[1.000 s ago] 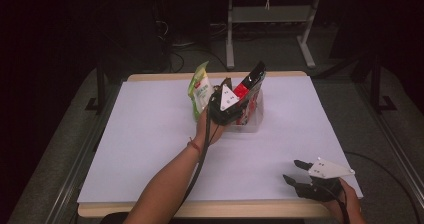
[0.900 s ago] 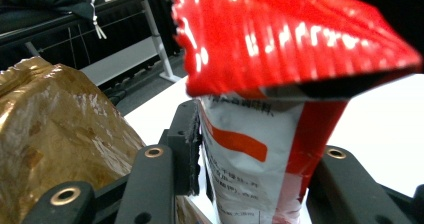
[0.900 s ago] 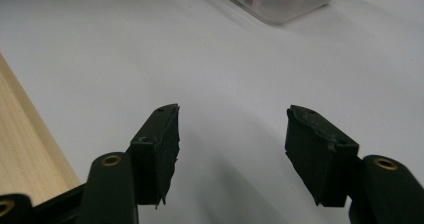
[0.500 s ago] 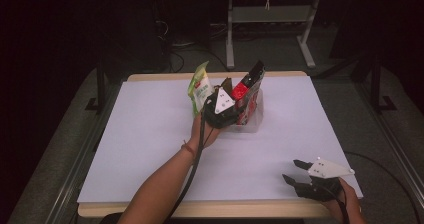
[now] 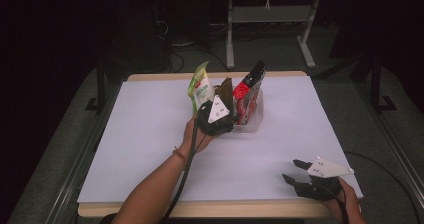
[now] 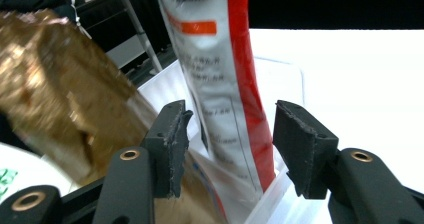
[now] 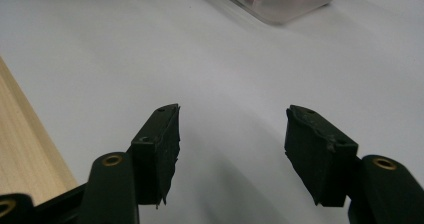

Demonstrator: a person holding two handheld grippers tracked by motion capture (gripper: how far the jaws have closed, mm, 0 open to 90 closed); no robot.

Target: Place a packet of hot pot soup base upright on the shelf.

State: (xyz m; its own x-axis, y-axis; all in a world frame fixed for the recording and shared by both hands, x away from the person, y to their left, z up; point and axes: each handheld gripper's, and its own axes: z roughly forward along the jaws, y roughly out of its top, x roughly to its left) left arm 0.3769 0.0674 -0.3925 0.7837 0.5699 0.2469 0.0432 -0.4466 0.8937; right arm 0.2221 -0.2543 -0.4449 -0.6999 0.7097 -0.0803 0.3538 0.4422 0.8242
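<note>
Reaching my left hand-held gripper (image 6: 227,149), jaws wide, around the red-and-white pouch (image 6: 220,84) standing in the clear bin (image 5: 254,115) mid-table, I am judging closing comes next, while the right hand-held gripper (image 5: 296,173) is idling open.

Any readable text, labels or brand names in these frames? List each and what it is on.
None can be read.
Red and white pouch: lines of small print and an orange band, too blurred.
Green pouch: red mark, too small.
Gold pouch: no print visible.

Dark room; grey floor (image 5: 280,54); metal frame legs (image 5: 235,29) behind.
</note>
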